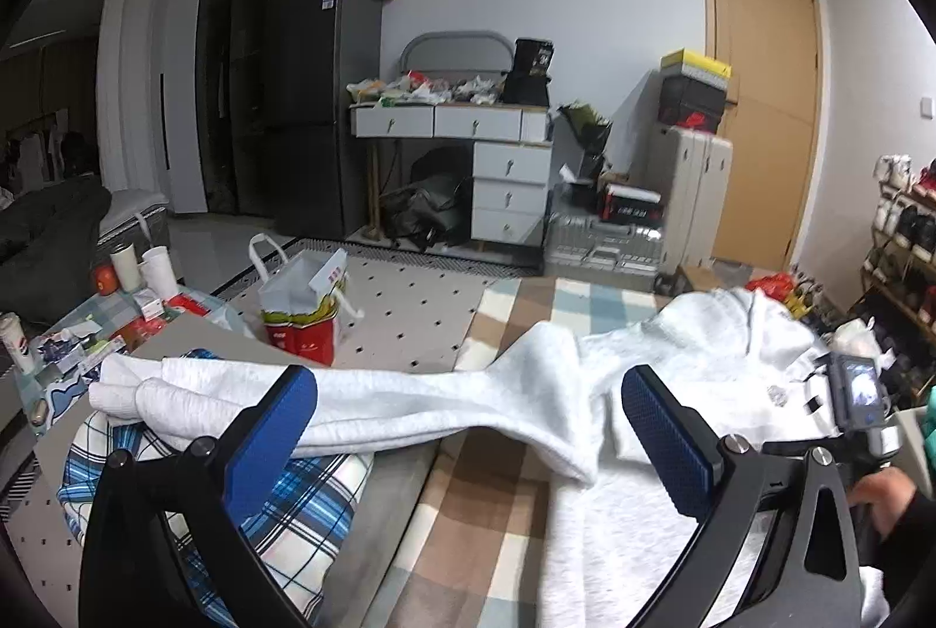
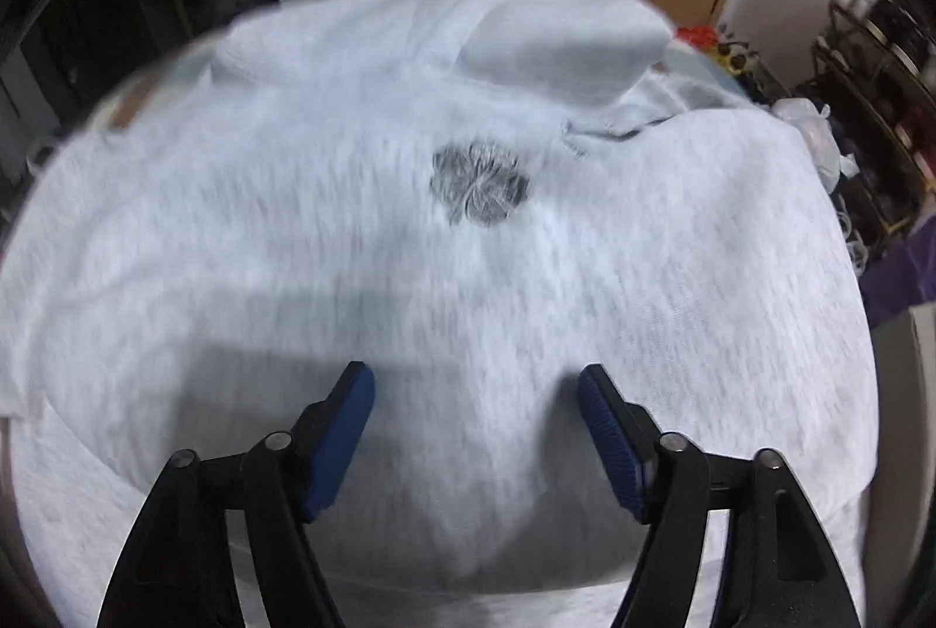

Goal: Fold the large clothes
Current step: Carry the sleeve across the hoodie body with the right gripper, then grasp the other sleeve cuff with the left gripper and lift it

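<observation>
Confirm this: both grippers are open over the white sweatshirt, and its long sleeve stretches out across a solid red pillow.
One detail is off. The left wrist view shows the sleeve of the white sweatshirt lying across a blue plaid pillow, not a red one. The left gripper and right gripper are indeed open.

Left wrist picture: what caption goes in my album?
Open left gripper over a white sweatshirt, sleeve stretched left.

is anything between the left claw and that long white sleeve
Nothing visible blocks it. The left claw is open, and the sleeve of the white sweatshirt runs straight across the gap between its blue pads. The plaid cloth lies under the sleeve, not in front of it.
</observation>
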A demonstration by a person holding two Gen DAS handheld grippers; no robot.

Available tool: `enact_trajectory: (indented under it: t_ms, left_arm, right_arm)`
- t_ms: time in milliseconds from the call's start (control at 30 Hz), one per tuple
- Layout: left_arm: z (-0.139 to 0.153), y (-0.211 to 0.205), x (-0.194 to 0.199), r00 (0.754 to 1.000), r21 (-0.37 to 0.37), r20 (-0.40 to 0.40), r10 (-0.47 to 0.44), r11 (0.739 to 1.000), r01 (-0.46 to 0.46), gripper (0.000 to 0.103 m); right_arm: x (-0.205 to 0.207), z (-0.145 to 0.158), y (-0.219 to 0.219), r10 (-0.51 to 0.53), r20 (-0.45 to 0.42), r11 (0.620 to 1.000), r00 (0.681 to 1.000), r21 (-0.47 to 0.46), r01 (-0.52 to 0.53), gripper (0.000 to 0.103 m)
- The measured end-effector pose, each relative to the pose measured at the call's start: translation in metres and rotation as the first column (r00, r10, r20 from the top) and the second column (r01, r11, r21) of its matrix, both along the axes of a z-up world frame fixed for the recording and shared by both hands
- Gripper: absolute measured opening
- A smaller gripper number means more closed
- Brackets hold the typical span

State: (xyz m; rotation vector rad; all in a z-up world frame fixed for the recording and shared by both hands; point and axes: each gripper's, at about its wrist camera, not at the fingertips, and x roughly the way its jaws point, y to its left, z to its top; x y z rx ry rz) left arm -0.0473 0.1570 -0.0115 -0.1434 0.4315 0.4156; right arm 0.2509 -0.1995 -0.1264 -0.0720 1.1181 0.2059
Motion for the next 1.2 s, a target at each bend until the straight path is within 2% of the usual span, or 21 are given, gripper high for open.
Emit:
enact_trajectory:
  t_ms: [67, 133, 167, 200, 267, 333, 433, 500, 567, 633, 767, 833, 933, 1000, 1100, 1133, 1167, 1200]
  left_arm:
    - [-0.004, 0.008, 0.0, 0.999, 0.006, -0.025, 0.024, 1.0, -0.024, 0.102]
    - [-0.003, 0.017, -0.002, 0.997, 0.009, -0.039, 0.067, 0.998, -0.067, 0.102]
    - [-0.001, 0.028, -0.007, 0.995, -0.014, -0.034, 0.097, 0.995, -0.098, 0.102]
    - [0.002, 0.035, -0.012, 0.993, -0.037, -0.025, 0.112, 0.993, -0.113, 0.102]
    - [0.009, 0.058, -0.021, 0.988, -0.074, -0.038, 0.151, 0.985, -0.154, 0.102]
    - [0.013, 0.077, -0.033, 0.985, -0.1, -0.052, 0.164, 0.981, -0.169, 0.102]
    - [0.014, 0.11, -0.048, 0.975, -0.136, -0.107, 0.196, 0.968, -0.21, 0.102]
    - [0.006, 0.135, -0.059, 0.961, -0.212, -0.155, 0.227, 0.943, -0.257, 0.102]
    - [-0.002, 0.152, -0.066, 0.956, -0.292, -0.195, 0.218, 0.918, -0.269, 0.102]
    - [-0.011, 0.165, -0.077, 0.953, -0.378, -0.206, 0.221, 0.88, -0.286, 0.102]
    - [-0.033, 0.171, -0.081, 0.961, -0.57, -0.21, 0.178, 0.776, -0.269, 0.101]
    - [-0.037, 0.169, -0.074, 0.963, -0.622, -0.209, 0.169, 0.737, -0.264, 0.102]
    - [-0.039, 0.172, -0.065, 0.949, -0.653, -0.242, 0.202, 0.689, -0.314, 0.101]
    - [-0.037, 0.179, -0.061, 0.937, -0.658, -0.25, 0.243, 0.668, -0.348, 0.101]
    - [-0.036, 0.188, -0.05, 0.92, -0.634, -0.272, 0.282, 0.666, -0.392, 0.101]
    - [-0.039, 0.192, -0.049, 0.916, -0.632, -0.284, 0.283, 0.663, -0.401, 0.1]
    - [-0.043, 0.194, -0.046, 0.912, -0.633, -0.304, 0.276, 0.656, -0.41, 0.079]
    - [-0.048, 0.196, -0.047, 0.908, -0.64, -0.324, 0.264, 0.646, -0.416, 0.042]
  right_arm:
    - [-0.007, 0.012, -0.002, -0.003, 0.028, 0.999, 1.0, 0.037, 0.002, 0.073]
    - [-0.035, 0.043, -0.002, 0.044, 0.146, 0.994, 0.988, 0.097, -0.058, 0.071]
    - [-0.045, 0.054, -0.003, 0.054, 0.179, 0.99, 0.982, 0.122, -0.076, 0.071]
    - [-0.067, 0.074, -0.006, 0.068, 0.241, 0.975, 0.968, 0.189, -0.116, 0.072]
    - [-0.102, 0.101, -0.012, 0.062, 0.336, 0.936, 0.94, 0.306, -0.171, 0.08]
    - [-0.133, 0.12, -0.011, 0.012, 0.434, 0.892, 0.901, 0.403, -0.206, 0.101]
    - [-0.176, 0.138, -0.02, -0.058, 0.541, 0.836, 0.839, 0.485, -0.255, 0.103]
    - [-0.201, 0.142, -0.023, -0.058, 0.573, 0.812, 0.818, 0.504, -0.295, 0.103]
    - [-0.219, 0.137, -0.015, -0.037, 0.588, 0.816, 0.808, 0.484, -0.315, 0.103]
    - [-0.225, 0.133, -0.012, -0.004, 0.59, 0.82, 0.808, 0.464, -0.335, 0.103]
    - [-0.231, 0.13, -0.006, 0.045, 0.569, 0.818, 0.821, 0.45, -0.357, 0.103]
    - [-0.23, 0.127, -0.005, 0.057, 0.564, 0.813, 0.824, 0.453, -0.367, 0.103]
    - [-0.232, 0.123, -0.006, 0.055, 0.546, 0.803, 0.836, 0.473, -0.363, 0.103]
    - [-0.237, 0.123, -0.008, 0.054, 0.535, 0.798, 0.843, 0.485, -0.359, 0.103]
    - [-0.236, 0.12, -0.012, 0.041, 0.519, 0.789, 0.854, 0.507, -0.346, 0.103]
    - [-0.236, 0.119, -0.012, 0.041, 0.515, 0.79, 0.856, 0.508, -0.343, 0.103]
    - [-0.236, 0.119, -0.011, 0.044, 0.51, 0.79, 0.859, 0.509, -0.343, 0.103]
    - [-0.237, 0.12, -0.011, 0.047, 0.508, 0.789, 0.86, 0.51, -0.344, 0.103]
